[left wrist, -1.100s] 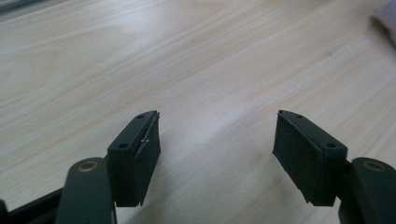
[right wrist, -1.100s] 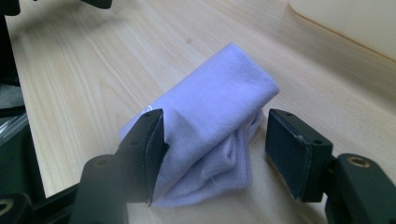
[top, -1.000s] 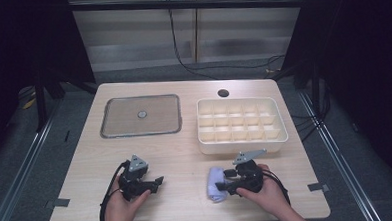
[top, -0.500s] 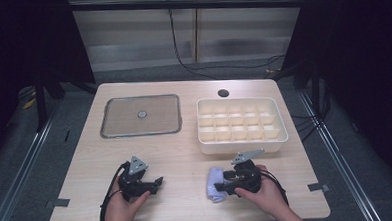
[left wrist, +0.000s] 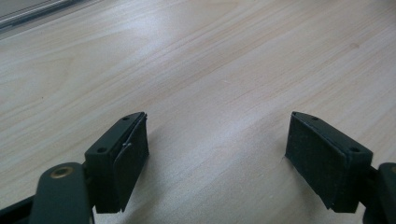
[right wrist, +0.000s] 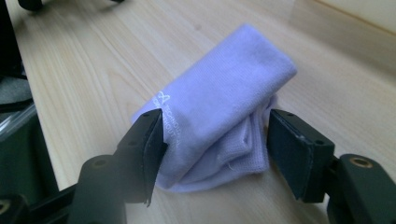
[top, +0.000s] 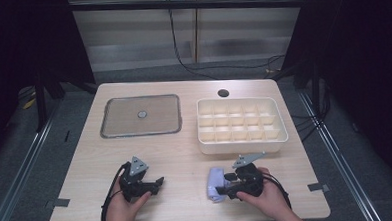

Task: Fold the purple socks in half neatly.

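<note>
A folded lavender cloth [top: 214,182] [right wrist: 224,98] lies near the table's front edge, right of centre. My right gripper [top: 226,184] [right wrist: 215,140] points left at it and is shut on its near end, both pads against the bunched folds. Its jaws have eased a touch wider, with the cloth still between them. My left gripper [top: 158,182] [left wrist: 217,158] rests at the front left, pointing right. Its jaws have just been opening and stand open over bare wood with nothing between them.
A white tray [top: 243,147] of several empty compartments stands just behind the right gripper. A flat grey lid [top: 129,124] with a small centre knob lies at the back left. A round hole [top: 223,93] sits in the tabletop near the far edge.
The left gripper's jaws have spread wider. Both hands and the cloth have kept their places.
</note>
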Available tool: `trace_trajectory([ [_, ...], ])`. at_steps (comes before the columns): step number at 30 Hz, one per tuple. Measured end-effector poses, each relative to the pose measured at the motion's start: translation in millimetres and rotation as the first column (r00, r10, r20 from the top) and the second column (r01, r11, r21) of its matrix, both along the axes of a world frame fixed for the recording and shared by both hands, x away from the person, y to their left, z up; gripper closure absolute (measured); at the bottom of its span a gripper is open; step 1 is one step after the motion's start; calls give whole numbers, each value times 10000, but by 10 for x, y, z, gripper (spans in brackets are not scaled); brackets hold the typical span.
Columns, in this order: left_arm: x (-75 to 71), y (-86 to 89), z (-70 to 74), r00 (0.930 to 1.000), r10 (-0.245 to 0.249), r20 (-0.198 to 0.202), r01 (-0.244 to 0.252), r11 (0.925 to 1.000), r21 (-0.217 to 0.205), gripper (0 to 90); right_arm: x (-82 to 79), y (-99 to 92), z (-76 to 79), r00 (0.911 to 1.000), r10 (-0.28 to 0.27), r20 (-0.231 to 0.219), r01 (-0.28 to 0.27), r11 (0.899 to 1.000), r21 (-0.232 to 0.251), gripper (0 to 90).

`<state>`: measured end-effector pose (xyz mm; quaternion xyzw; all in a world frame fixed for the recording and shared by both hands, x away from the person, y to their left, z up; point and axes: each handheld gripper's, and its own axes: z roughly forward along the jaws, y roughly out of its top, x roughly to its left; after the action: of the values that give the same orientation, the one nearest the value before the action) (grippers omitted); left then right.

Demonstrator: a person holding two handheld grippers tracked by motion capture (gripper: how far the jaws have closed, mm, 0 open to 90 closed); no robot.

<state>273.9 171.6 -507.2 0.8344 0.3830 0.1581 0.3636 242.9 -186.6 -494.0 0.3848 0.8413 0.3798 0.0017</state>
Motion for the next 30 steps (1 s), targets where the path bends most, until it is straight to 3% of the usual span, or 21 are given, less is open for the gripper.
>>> trace_trajectory([
  [9, 0, -1, 0, 10000, 16, 0, -16, 10000, -6, 207, 59, -157, 67, 9995, -209, 233, 218, 9991, -368, 383],
  [15, 0, -5, 0, 10000, 37, -14, -37, 10000, -15, 206, 78, -139, 106, 9992, -284, 282, 284, 9996, -17, 383],
  [20, 1, -2, 0, 10000, 17, -25, -17, 10000, -3, 206, 117, -60, 92, 9994, -327, 147, 331, 9991, -282, 405],
  [25, 2, -4, -1, 10000, 40, -10, -40, 10000, -1, 204, 168, -43, 10, 9989, -279, -371, 274, 9995, -137, 470],
  [26, 2, -4, 0, 10000, 28, -25, -28, 10000, 3, 205, 169, -41, -8, 9991, -239, -360, 242, 9997, 62, 487],
  [30, 5, -10, -2, 10000, 47, 2, -47, 10000, -8, 204, 161, -15, 4, 9989, -149, -447, 146, 9999, -76, 520],
])
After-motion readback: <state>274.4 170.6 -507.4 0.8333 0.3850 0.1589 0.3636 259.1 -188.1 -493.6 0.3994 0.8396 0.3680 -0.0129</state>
